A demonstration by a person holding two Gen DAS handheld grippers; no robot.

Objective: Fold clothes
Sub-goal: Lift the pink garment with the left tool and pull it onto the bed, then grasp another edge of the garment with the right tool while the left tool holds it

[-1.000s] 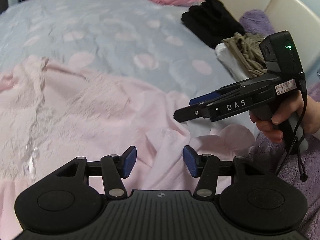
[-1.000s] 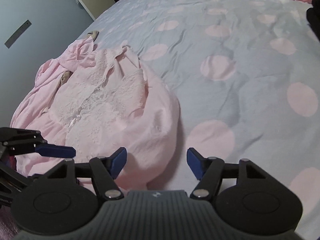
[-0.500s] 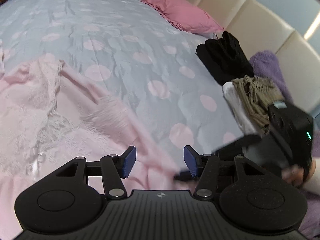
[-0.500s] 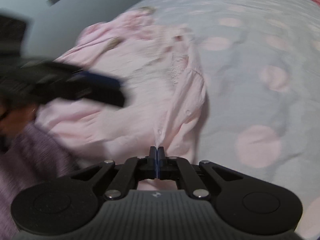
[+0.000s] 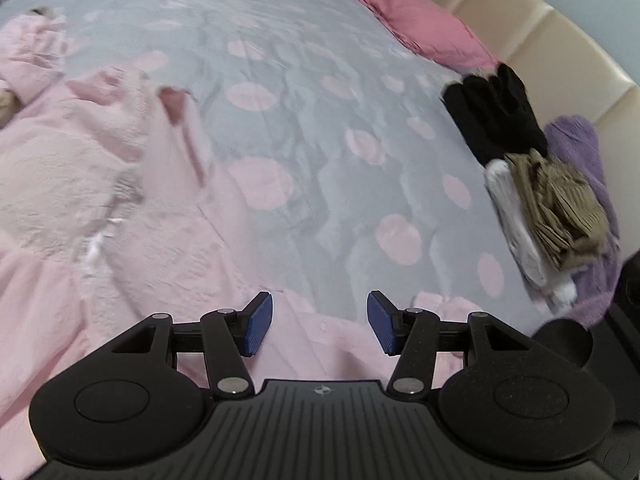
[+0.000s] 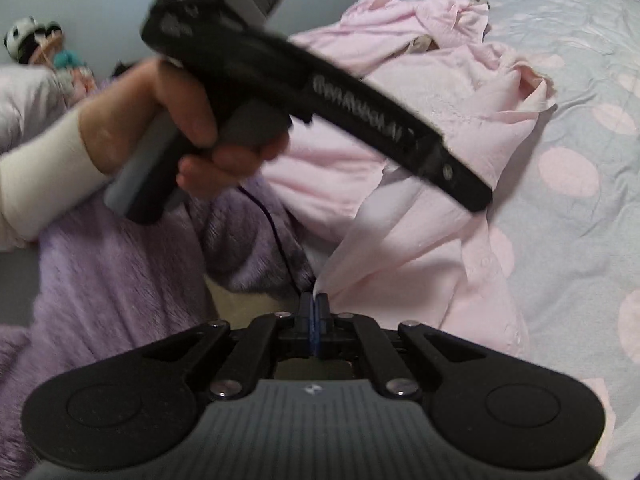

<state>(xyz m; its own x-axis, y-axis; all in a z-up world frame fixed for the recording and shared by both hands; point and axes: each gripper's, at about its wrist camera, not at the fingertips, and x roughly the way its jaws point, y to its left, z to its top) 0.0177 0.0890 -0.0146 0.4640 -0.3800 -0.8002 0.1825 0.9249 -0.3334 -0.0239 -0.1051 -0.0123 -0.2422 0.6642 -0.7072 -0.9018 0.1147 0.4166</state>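
Pink garment (image 6: 420, 128): spread loose and rumpled on the near left part of the bed, unfolded.
Right gripper (image 6: 314, 312): jaws closed on a pulled-up edge of the pink cloth, at the bed's near edge.
Left gripper (image 5: 320, 324): jaws open, empty, over the garment's near hem.
Progress: early by my reading; one edge gripped, no fold laid, all folds remain.
Done pile: black (image 5: 496, 116), tan (image 5: 560, 208) and white (image 5: 516, 216) items stacked at the right look folded.
Bed (image 5: 320, 128): grey cover with pink dots, pink pillow (image 5: 420, 28) far right.
Room: cream padded headboard (image 5: 532, 40), purple fuzzy blanket (image 6: 120, 272) near.
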